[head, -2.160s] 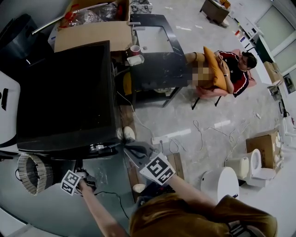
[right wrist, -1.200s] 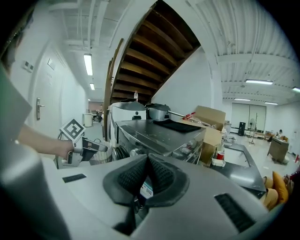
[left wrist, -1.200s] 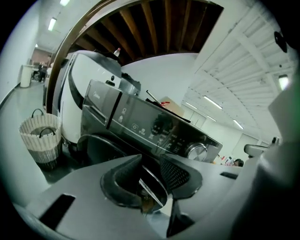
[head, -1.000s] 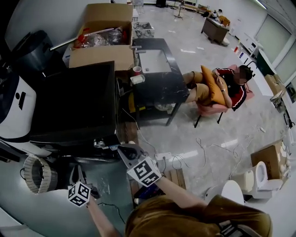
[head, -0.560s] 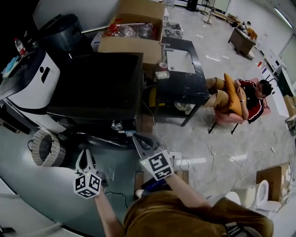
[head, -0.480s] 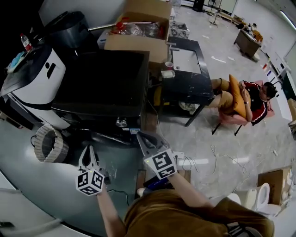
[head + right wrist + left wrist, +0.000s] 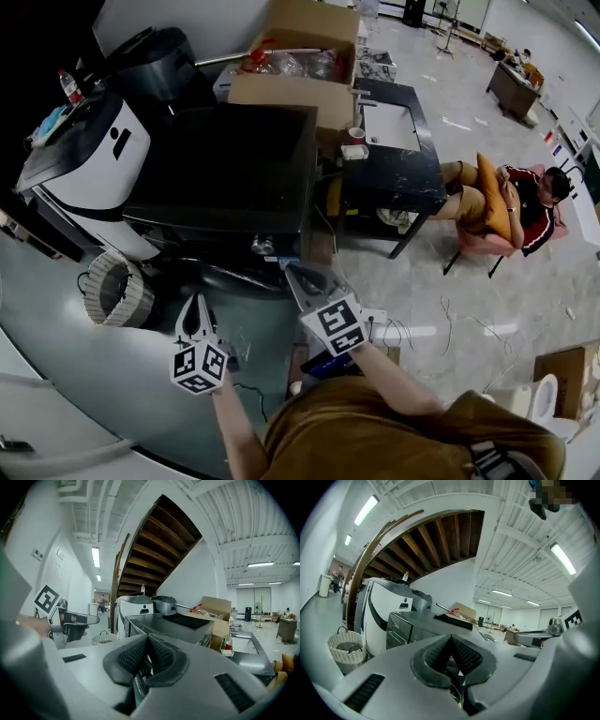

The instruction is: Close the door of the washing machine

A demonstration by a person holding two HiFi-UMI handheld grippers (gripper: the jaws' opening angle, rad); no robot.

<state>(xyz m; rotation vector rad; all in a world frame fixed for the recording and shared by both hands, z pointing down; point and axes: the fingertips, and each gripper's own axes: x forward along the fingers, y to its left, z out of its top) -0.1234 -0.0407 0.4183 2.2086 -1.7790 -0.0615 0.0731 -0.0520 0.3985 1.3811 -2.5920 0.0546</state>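
The left gripper [image 7: 196, 305] hangs with its jaws pressed together on nothing. Just beyond it stands the washing machine [image 7: 225, 178], its front door hidden under the dark top. The right gripper [image 7: 293, 274], jaws likewise closed and empty, points at that front. An unlatched door could swing open unnoticed.

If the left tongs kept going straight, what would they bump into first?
Probably the front of the dark washing machine, just ahead of the shut left tongs. Nothing shows between, though depth is unclear.
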